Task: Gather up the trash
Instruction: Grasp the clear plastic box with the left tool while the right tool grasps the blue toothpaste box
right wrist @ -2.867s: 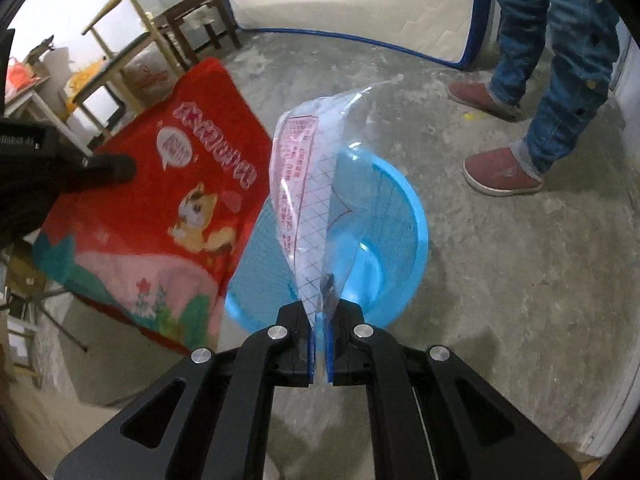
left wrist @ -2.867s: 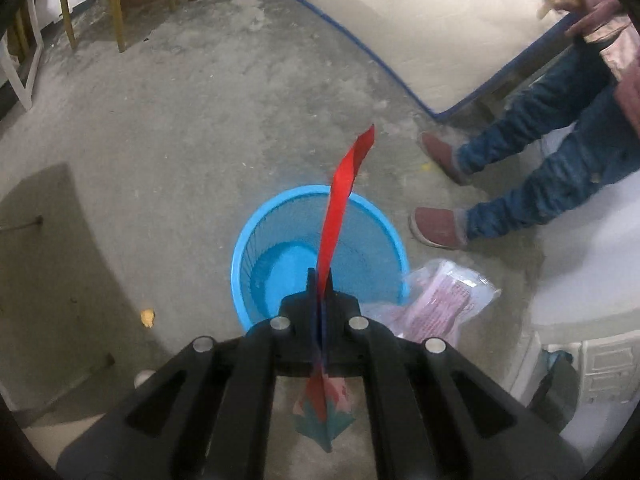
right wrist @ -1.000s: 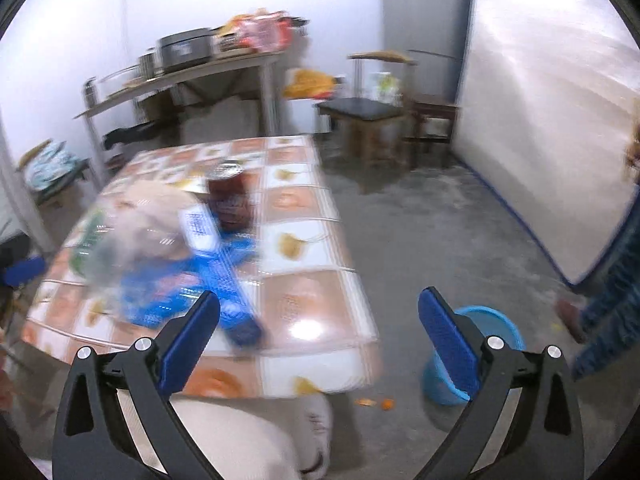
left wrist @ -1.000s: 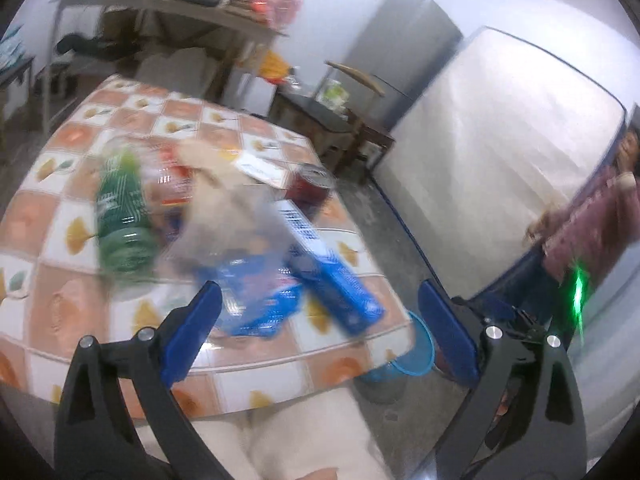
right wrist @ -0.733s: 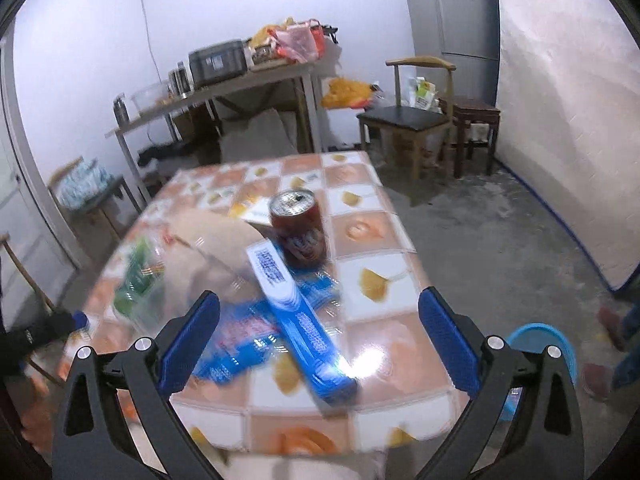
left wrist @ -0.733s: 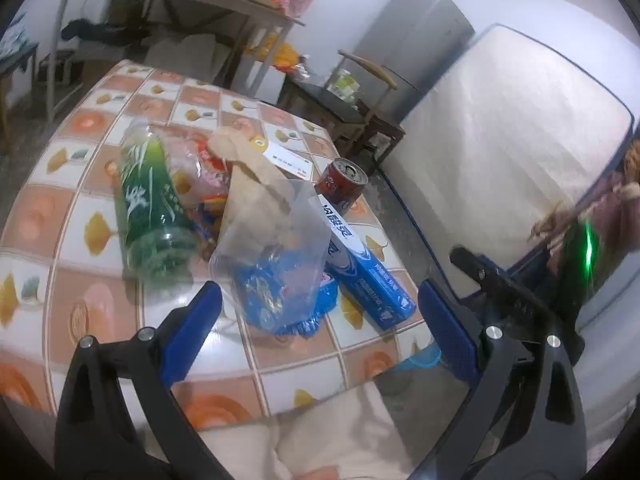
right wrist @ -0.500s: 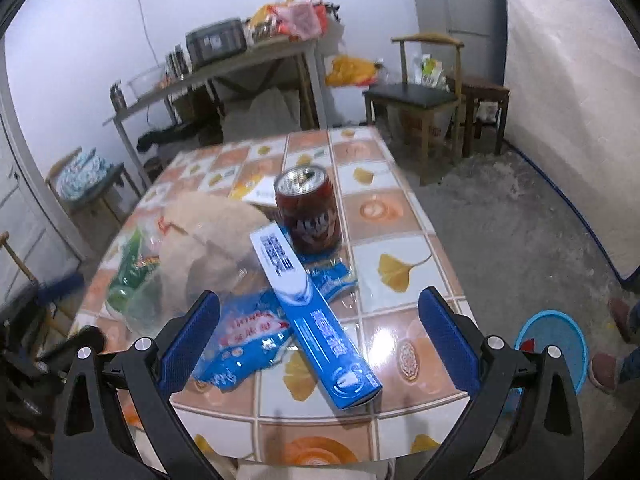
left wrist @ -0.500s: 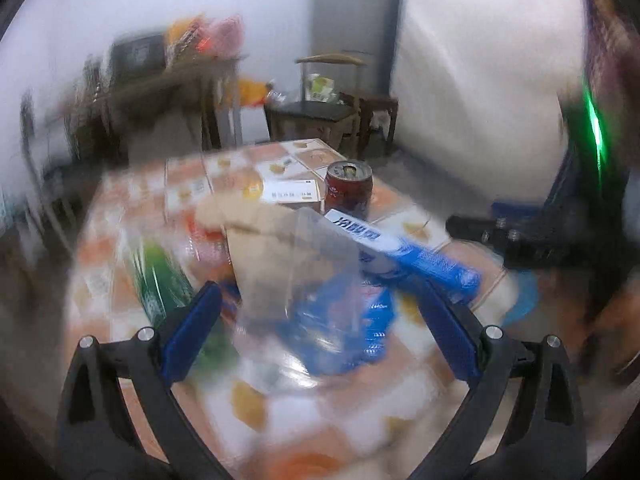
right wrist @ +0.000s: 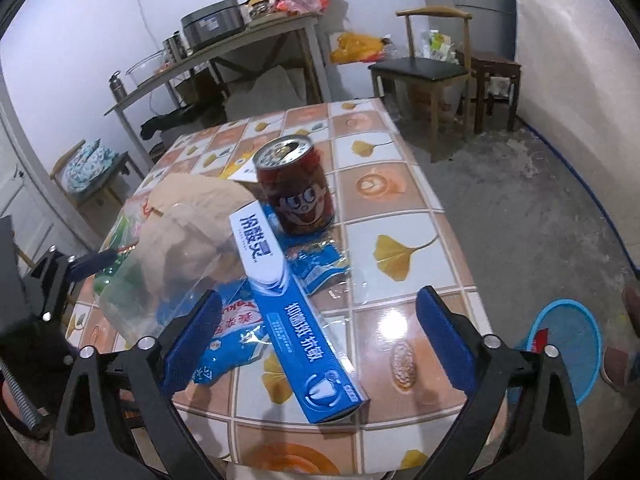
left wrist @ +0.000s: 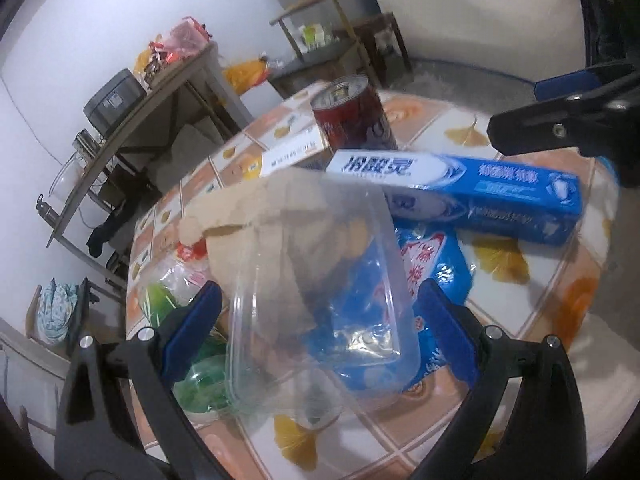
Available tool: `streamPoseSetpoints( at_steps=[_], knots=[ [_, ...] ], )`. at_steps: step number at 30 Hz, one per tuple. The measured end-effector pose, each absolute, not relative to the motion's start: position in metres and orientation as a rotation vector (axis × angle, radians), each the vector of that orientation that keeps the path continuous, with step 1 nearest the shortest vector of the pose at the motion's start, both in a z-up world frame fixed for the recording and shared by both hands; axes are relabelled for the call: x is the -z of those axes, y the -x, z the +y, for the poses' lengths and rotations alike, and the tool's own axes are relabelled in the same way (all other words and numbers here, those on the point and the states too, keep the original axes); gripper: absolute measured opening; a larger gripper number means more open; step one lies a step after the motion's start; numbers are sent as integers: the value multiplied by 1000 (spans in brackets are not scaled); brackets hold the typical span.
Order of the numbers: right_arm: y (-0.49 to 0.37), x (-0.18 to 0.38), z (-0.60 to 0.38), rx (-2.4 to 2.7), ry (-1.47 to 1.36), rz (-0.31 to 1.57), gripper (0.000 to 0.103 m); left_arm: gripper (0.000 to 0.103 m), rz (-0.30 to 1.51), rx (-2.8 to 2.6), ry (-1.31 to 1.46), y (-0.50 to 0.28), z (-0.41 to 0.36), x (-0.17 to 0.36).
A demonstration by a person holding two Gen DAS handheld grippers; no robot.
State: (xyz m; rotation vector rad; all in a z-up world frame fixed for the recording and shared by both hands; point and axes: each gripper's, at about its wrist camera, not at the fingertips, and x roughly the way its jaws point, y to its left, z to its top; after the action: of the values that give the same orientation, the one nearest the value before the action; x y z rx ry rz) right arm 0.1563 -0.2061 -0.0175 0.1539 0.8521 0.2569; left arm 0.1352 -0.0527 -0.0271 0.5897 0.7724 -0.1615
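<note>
A pile of trash lies on the tiled table (right wrist: 400,216). It holds a long blue toothpaste box (right wrist: 296,312), a red drink can (right wrist: 296,188), a blue snack packet (right wrist: 228,336), a clear plastic tub (left wrist: 320,280), a brown paper bag (left wrist: 260,216) and a green bottle (left wrist: 200,372). My left gripper (left wrist: 320,332) is open, its pads either side of the tub, touching nothing. My right gripper (right wrist: 318,336) is open just above the near end of the toothpaste box (left wrist: 460,188). The blue bin (right wrist: 568,340) stands on the floor to the right.
Behind the table stand a wooden chair (right wrist: 420,68) and a metal shelf table (right wrist: 240,48) with pots and bags. A white mattress (right wrist: 580,80) leans on the right wall. A person's shoe (right wrist: 624,364) is beside the bin.
Both grippers let go of their wrappers at the bin and swung up to the table. Over the last second they closed in on the pile, both staying open.
</note>
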Motion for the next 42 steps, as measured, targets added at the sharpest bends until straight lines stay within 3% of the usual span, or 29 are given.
streamPoseSetpoints(
  at_steps=[4,5,9,17,22,27,42],
  knots=[
    [-165,27,-199,-298,-139,876,85,94,826,139,-589,-147,-52,39],
    [-166,29,-198,-303,-141,880,79,89,835,139,-585,-149,-51,41],
    [-172,35,-197,-340,-169,903,65,87,848,135,-565,-149,-47,42],
    [-183,35,-175,-407,-46,917,64,86,856,154,-526,-143,-46,37],
    [-191,39,-162,-414,53,947,58,86,845,163,-510,-139,-45,31],
    [-193,47,-157,-419,93,992,38,85,827,172,-496,-133,-45,25],
    [-155,29,-172,-411,90,993,35,85,876,292,-282,-101,-30,4]
  ],
)
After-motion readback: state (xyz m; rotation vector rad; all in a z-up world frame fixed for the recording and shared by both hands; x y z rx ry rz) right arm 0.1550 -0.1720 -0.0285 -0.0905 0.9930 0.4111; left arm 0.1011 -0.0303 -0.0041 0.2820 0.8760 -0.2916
